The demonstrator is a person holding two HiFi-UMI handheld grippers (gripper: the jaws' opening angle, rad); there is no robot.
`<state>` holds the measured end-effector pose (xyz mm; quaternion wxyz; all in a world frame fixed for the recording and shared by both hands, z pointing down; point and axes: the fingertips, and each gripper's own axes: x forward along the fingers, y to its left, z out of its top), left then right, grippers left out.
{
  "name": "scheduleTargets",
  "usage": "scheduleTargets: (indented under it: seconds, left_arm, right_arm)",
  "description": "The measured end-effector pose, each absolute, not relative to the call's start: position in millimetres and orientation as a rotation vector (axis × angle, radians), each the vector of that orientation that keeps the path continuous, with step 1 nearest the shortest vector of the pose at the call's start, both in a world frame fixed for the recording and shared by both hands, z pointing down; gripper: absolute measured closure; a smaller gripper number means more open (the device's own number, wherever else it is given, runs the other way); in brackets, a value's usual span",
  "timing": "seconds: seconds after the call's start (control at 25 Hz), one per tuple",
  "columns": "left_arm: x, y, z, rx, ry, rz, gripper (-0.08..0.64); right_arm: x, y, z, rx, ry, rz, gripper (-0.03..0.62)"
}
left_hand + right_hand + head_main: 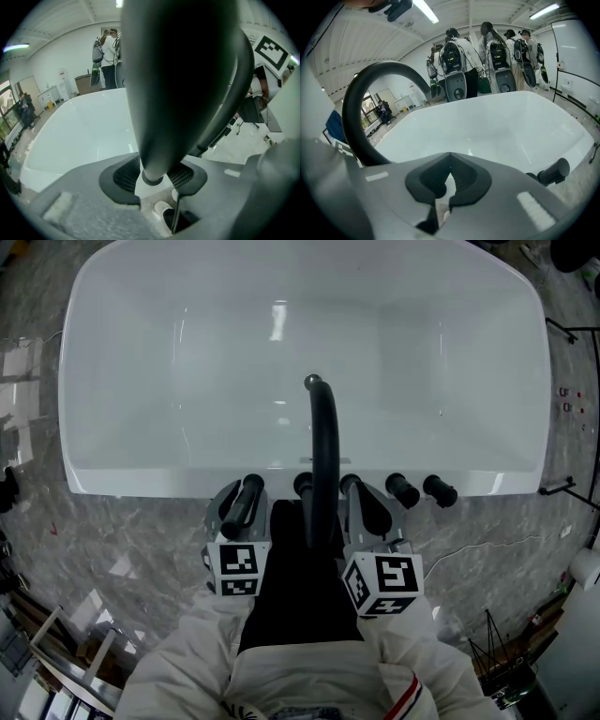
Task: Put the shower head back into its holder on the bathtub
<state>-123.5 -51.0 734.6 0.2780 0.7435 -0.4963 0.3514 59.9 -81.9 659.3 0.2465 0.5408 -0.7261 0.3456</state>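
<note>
Now: your left tool point(242, 495) sits jaws apart around the shower head point(246, 506) at the bathtub point(141, 483) rim, lower centre-left, with the pads not pressing; your right tool point(366, 504) has its jaws together and is empty. Risk: the holder is hidden, so if the head isn't fully seated, a pad catching it as you back off could tip it out. Count: one bathtub, one shower head, one spout point(323, 442), two tools, two knobs point(401, 489) clear at lower right.
</note>
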Motion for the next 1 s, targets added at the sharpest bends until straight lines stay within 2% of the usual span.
scheduleTargets:
  seconds: [0.72,1.0]
  left_arm:
    - [-129,-12,725,1.893,-1.352,0.977,0.376]
    - [-149,10,691,1.821,-1.393,0.909,0.377]
  right_arm:
    - [60,-77,638,1.424,-2.052,0.897,0.586]
    - [57,-82,607,1.429,-2.086,0.851,0.586]
